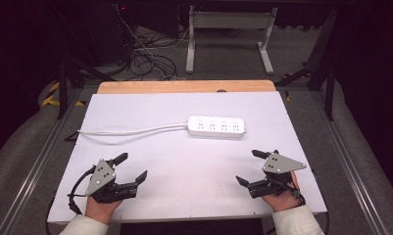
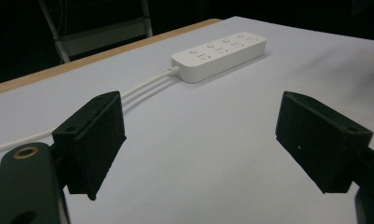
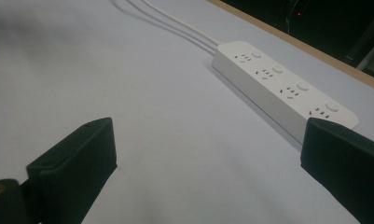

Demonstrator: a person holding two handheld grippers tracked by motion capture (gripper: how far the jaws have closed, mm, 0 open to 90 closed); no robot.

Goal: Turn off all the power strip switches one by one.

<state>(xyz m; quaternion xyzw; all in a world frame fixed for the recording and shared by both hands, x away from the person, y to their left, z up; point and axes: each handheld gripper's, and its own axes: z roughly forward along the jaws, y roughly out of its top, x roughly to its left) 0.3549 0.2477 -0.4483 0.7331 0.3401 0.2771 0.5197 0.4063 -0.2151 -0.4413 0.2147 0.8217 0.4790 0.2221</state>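
Both pairs of jaws stand spread wide with nothing between them but bare white table top. The left gripper (image 1: pixel 132 167) rests at the near left of the table (image 1: pixel 184 166), held by the person's left hand (image 1: pixel 102 205), its grey plate on top and a black cable looping off toward the near edge. The right gripper (image 1: pixel 250 167) sits at the near right in the right hand (image 1: pixel 281 198), jaws pointing in toward the middle. Well beyond both, across the far middle of the table, lies a white power strip (image 1: pixel 216 127) with four sockets, flat and lengthwise from left to right. Its white cord (image 1: pixel 130 130) runs off its left end toward the table's left edge. Past the white top a strip of bare wood (image 1: pixel 184 86) shows along the far side
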